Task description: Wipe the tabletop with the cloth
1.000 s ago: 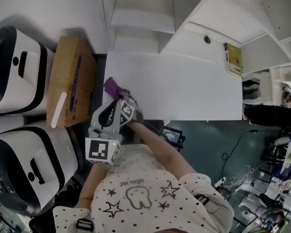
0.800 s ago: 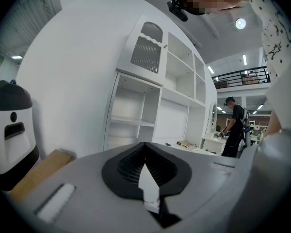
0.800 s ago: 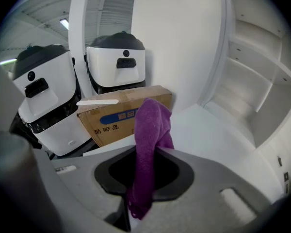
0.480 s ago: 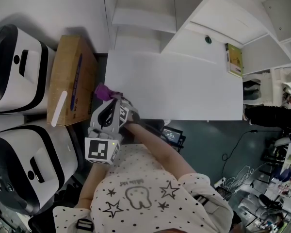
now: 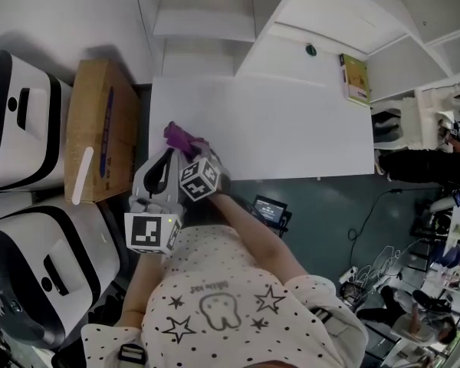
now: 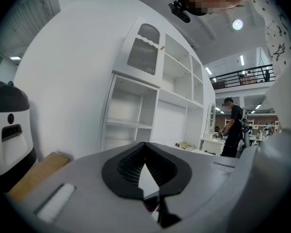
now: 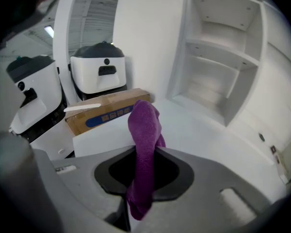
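The purple cloth (image 5: 178,135) lies bunched on the white tabletop (image 5: 291,136), near its front left corner. My right gripper (image 5: 187,150) is shut on it; in the right gripper view the cloth (image 7: 144,130) stands up out of the closed jaws, above the tabletop (image 7: 203,135). Beside it to the left, off the table's front edge, my left gripper (image 5: 161,171) is held with nothing in it. In the left gripper view its jaws (image 6: 153,200) meet, leaving only a narrow slit of white.
A cardboard box (image 5: 96,129) stands against the table's left side, with two white machines (image 5: 15,129) (image 5: 38,274) beyond it. White shelving (image 5: 207,21) backs the table. A yellow-green book (image 5: 356,79) lies at the far right corner. A person (image 6: 231,130) stands far off.
The right gripper drew the cloth left to the table's edge, then pushed it back right, further onto the tabletop. The left gripper stayed beside it.
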Tool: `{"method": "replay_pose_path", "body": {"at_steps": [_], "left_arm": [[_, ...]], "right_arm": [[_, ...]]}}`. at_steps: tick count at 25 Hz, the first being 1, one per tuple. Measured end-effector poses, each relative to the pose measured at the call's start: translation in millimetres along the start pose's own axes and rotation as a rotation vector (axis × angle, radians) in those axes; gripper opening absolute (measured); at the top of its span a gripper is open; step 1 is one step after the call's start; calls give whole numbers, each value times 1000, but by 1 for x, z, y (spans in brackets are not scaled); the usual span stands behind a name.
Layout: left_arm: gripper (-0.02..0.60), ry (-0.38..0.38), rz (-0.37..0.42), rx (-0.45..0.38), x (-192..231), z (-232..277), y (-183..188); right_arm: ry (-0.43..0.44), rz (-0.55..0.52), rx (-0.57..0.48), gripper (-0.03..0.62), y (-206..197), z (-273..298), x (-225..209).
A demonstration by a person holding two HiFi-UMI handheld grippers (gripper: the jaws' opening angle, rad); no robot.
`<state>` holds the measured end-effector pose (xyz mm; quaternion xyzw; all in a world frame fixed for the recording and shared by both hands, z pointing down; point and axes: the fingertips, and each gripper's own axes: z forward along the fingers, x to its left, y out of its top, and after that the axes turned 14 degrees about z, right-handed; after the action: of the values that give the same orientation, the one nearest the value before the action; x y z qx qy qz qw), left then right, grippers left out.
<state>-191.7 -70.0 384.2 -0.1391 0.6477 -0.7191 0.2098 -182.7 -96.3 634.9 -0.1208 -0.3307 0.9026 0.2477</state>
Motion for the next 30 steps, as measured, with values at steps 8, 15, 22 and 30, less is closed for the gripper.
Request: {"method": "replay_pose_path", "body": {"at_steps": [8,15,22,30], "left_arm": [[-5,-44,-7,1,-40,2,3],[-5,-41,-17,13,-88,-22,7],[-5,-20,-15,3,-111,-46,-7],[-5,21,-13,18,-108,-60,-4]], "right_arm": [[-213,409,-111,69,-55,-94,-139],[-55,645,-346,75,-72,-171,-166],[-172,564,-341,75,-96,-192,-179],[-347,596,-118,74,-161,-150,-219]]}}
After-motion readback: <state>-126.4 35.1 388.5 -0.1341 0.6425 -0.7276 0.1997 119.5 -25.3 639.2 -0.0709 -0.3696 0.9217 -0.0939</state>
